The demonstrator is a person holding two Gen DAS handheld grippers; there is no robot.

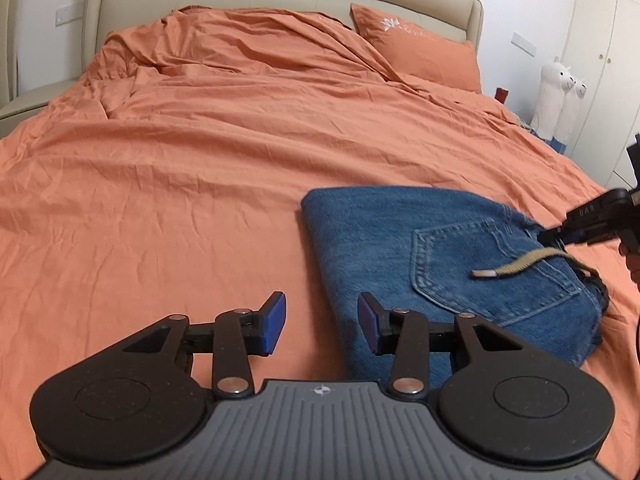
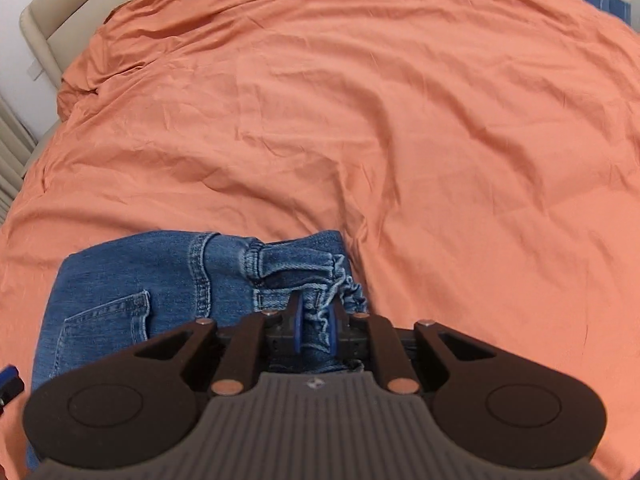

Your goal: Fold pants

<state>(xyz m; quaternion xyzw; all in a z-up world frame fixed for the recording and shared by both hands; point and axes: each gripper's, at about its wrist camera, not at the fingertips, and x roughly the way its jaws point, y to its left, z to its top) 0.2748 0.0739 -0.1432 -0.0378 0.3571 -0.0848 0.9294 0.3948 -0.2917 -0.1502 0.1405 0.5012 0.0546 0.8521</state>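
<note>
The jeans are lying on the orange bed as a compact folded packet, back pocket facing up, with a tan drawstring trailing across it. In the left wrist view the packet is sitting at about 1 o'clock from the left gripper, its long axis running from roughly 5 o'clock up toward 11 o'clock, the smooth folded edge pointing to 11 and the bunched waistband end pointing to 3. The left gripper is hovering with its fingers spread wide and holding nothing; its right-hand blue pad is overlapping the packet's near corner, though contact is not clear. The right gripper is nearer to the work: its fingers are pinched together on the gathered waistband. Judging from this, folding is nearly complete, and any next tidying depends on that waistband end.
</note>
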